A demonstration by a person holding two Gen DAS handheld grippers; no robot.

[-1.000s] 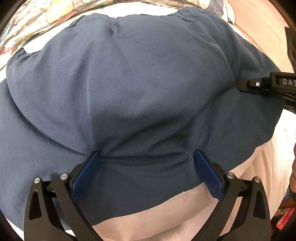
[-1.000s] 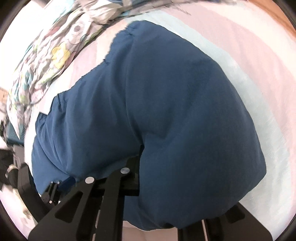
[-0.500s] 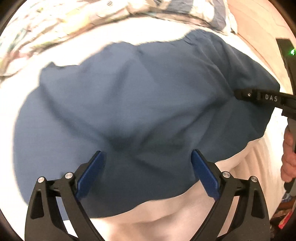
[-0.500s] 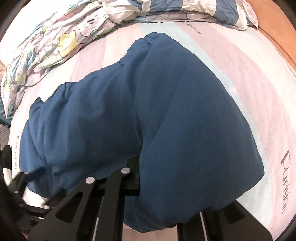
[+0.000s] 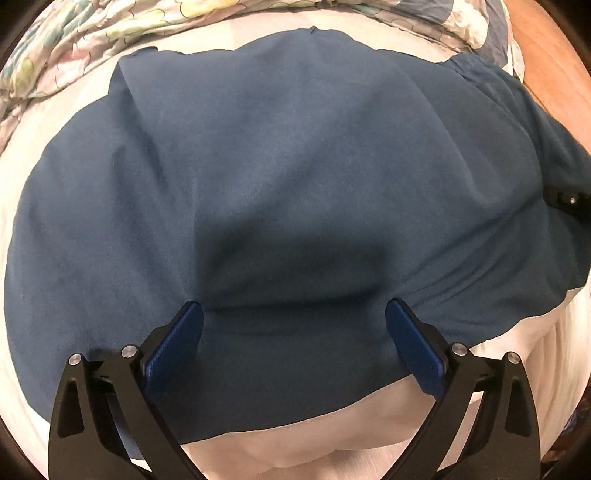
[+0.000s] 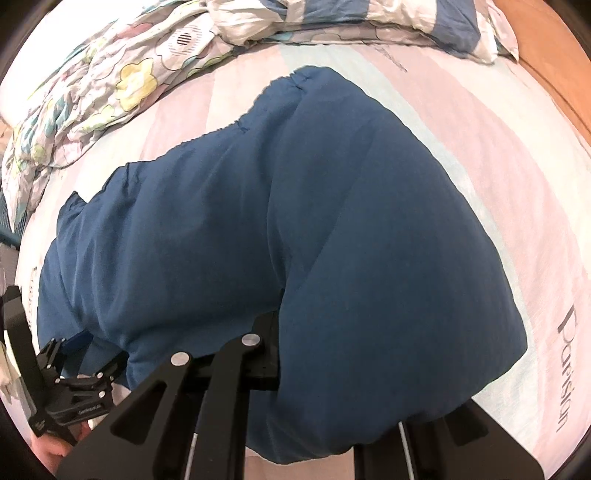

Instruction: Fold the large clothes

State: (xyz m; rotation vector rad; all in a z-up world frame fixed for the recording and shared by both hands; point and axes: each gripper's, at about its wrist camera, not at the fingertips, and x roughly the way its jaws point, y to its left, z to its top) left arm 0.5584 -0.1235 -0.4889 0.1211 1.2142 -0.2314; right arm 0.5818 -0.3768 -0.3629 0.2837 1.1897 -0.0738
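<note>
Your left tongs (image 5: 293, 325) gape over the blue garment (image 5: 280, 177), lying crosswise on the bed (image 6: 480, 122); right tongs (image 6: 280, 354) clench its edge.

A home bedroom: a bed (image 6: 461, 122) made up with a pastel pink-and-mint striped sheet printed with lettering, a crumpled flower-patterned duvet (image 6: 110, 88) pushed to its far side, and a blue-and-white striped pillow (image 6: 369, 18) at the head. Orange-brown wooden floor (image 6: 554, 62) shows beyond the bed's edge.
</note>
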